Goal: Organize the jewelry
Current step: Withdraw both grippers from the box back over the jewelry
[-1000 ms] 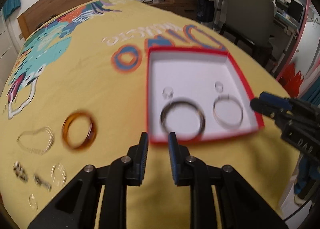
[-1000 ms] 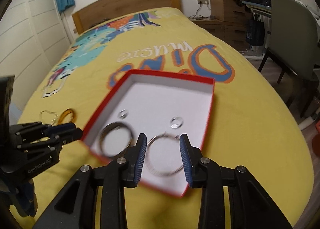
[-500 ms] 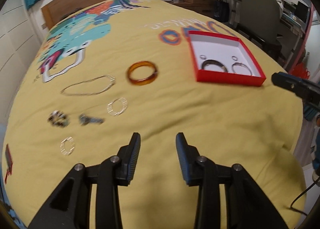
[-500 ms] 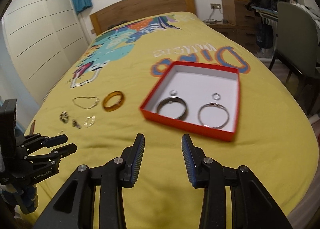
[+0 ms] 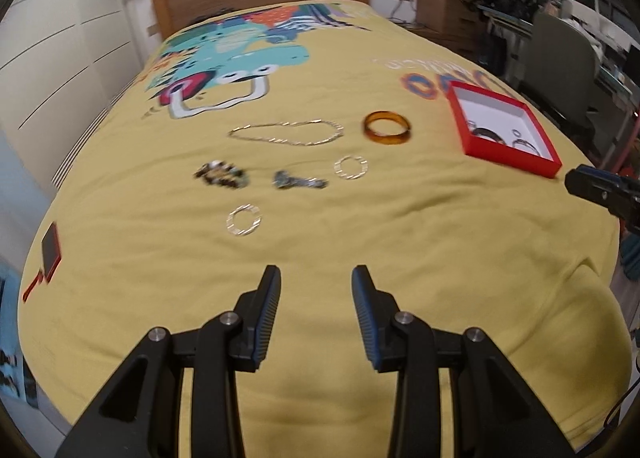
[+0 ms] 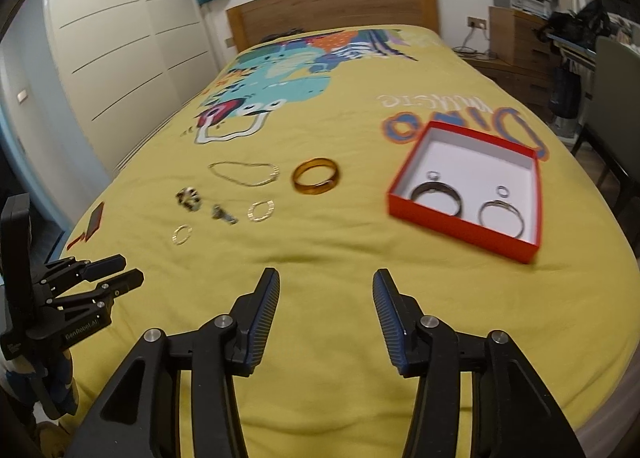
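Right wrist view: both the right hand-held gripper [image 6: 325,300] and left hand-held gripper [image 6: 122,270] gape empty, their jaws just widened; red box [image 6: 460,223] at two o'clock on the bed [image 6: 340,250].

Soft matt cloth is seen on the yellow bedspread [image 6: 360,258], lightly creased. A glossy, translucent amber look, like plastic or resin, is shown by the bangle [image 6: 317,177]. Shiny metal is seen in the chain necklace [image 6: 244,174] and the two large bangles in the red box [image 6: 460,220], whose matt card has a white lining. The headboard [image 6: 332,12] is smooth wood.
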### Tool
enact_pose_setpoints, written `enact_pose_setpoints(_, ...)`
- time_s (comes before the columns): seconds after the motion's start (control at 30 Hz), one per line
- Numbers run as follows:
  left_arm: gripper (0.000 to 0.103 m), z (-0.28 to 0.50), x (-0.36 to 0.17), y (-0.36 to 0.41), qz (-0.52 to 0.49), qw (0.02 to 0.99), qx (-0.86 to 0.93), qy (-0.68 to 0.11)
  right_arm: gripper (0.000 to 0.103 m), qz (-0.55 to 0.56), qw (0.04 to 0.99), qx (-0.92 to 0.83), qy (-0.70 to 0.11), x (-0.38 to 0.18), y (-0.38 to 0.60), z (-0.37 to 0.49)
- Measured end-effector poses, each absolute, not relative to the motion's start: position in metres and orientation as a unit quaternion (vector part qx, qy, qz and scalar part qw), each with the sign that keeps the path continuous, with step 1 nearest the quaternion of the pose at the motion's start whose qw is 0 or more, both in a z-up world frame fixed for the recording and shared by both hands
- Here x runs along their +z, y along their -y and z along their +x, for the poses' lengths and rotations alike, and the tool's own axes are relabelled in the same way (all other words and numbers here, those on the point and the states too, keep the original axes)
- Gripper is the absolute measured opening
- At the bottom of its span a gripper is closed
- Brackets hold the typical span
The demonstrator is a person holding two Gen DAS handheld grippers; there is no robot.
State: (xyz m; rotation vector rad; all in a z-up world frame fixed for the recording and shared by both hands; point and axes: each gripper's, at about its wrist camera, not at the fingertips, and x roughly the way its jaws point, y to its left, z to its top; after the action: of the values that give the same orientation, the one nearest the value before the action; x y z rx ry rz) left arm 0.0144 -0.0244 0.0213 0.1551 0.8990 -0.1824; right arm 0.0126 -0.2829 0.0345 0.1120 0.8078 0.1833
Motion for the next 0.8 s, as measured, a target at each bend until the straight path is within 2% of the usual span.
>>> enact_pose_setpoints(0.27, 0.035, 0.017, 0.004, -0.022, 0.043, 0.891, -0.038, -0.449, 0.049, 0.025, 0.911, 0.117, -0.395, 0.030, 0.246, 0.013)
enact_pose_setpoints(0.5, 0.035, 0.036, -0.012, -0.048, 0.013, 0.883, -0.011, -0.469, 0.049, 0.026, 0.900, 0.132, -0.416, 0.005, 0.237, 0.035)
enact_pose_setpoints(0.8, 0.035, 0.072, -0.031, -0.061, -0.020, 0.876, 0.001, -0.481, 0.043, 0.026, 0.886, 0.147, -0.439, -0.023, 0.229, 0.067)
